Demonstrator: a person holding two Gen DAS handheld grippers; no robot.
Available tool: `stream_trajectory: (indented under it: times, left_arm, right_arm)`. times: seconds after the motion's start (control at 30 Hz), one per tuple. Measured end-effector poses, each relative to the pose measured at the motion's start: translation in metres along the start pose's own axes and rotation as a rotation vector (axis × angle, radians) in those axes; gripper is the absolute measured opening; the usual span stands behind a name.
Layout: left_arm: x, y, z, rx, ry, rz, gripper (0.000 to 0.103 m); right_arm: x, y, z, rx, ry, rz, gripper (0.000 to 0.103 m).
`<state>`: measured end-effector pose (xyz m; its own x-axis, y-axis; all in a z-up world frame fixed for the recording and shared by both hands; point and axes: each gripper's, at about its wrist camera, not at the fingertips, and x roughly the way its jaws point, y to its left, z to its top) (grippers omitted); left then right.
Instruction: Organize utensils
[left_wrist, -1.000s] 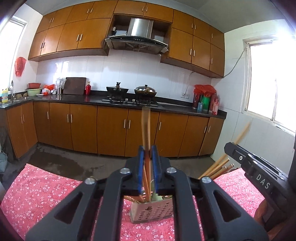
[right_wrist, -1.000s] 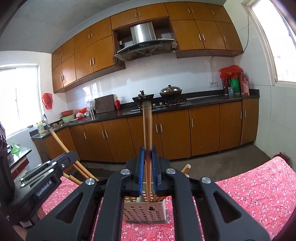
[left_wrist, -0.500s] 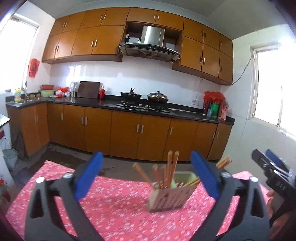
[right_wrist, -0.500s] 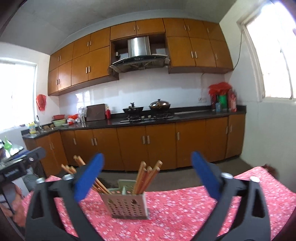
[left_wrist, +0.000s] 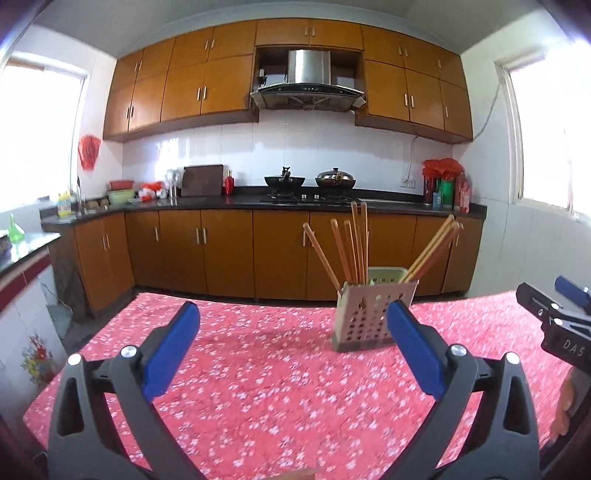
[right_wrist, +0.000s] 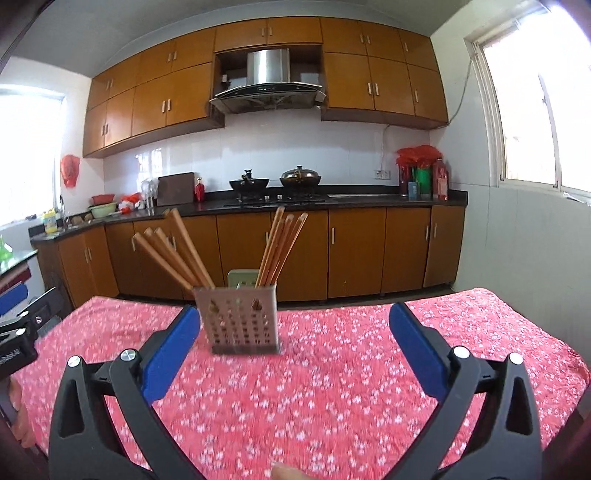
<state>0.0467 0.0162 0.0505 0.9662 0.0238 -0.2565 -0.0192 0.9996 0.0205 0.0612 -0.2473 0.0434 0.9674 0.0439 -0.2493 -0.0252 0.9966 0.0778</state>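
Kitchen cabinets and a dark worktop filled the far side of the room, but nearest both cameras lay the bench (left_wrist: 258, 398) under its red flowered cloth. Half a second before, both hand-held grippers were already spread; a second before, each was clamped on chopsticks directly above the holder. Both have since backed off and the holder looks smaller in each view, so I judge that these chopsticks have been dropped in and that this round of sorting is finished.

Left hand-held gripper (left_wrist: 293, 326) was released, blue pads wide apart, nothing between them, hovering above the cloth and pointing level toward the cabinets. Right hand-held gripper (right_wrist: 294, 326) was likewise released and empty, held at a similar height beside it; its black body showed at the right edge of the left view.

Farther on, mid-bench, stood the perforated utensil holder (left_wrist: 373, 317), upright on the cloth, apart from both grippers. Wooden chopsticks (left_wrist: 354, 247) stood in it in loose bunches, one fan leaning left, one near upright, one leaning right. No loose chopsticks could be seen on the cloth in either view.

Beyond that sat a wok (right_wrist: 249, 183) and a lidded pot (right_wrist: 300, 177) on the hob under the range hood (right_wrist: 266, 88)
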Motion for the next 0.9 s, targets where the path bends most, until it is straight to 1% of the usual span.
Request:
stream_trajectory:
  times: [0.1,0.2,0.3,0.47,0.63,0.9]
  left_arm:
    - [-0.007,-0.007,-0.014,0.033,0.000,0.009,0.099]
    - [-0.008,-0.009,-0.026,0.032,0.024,-0.006,0.099]
    - [-0.009,-0.010,-0.037,0.037,0.043,-0.006,0.099]
    - [-0.010,-0.012,-0.052,0.053,0.063,-0.005,0.099]
    - [-0.007,-0.011,-0.062,0.042,0.088,-0.010,0.099]
    - [-0.006,-0.011,-0.065,0.033,0.104,-0.013,0.099]
  right_arm:
    - [-0.007,0.008,-0.016,-0.033,-0.009,-0.013,0.101]
    - [-0.007,0.011,-0.029,-0.047,0.021,-0.013,0.101]
    - [-0.007,0.009,-0.040,-0.027,0.045,0.000,0.101]
    - [-0.009,0.009,-0.059,-0.037,0.086,-0.003,0.101]
    - [-0.008,0.009,-0.067,-0.032,0.107,0.004,0.101]
    - [-0.009,0.011,-0.073,-0.028,0.124,0.008,0.101]
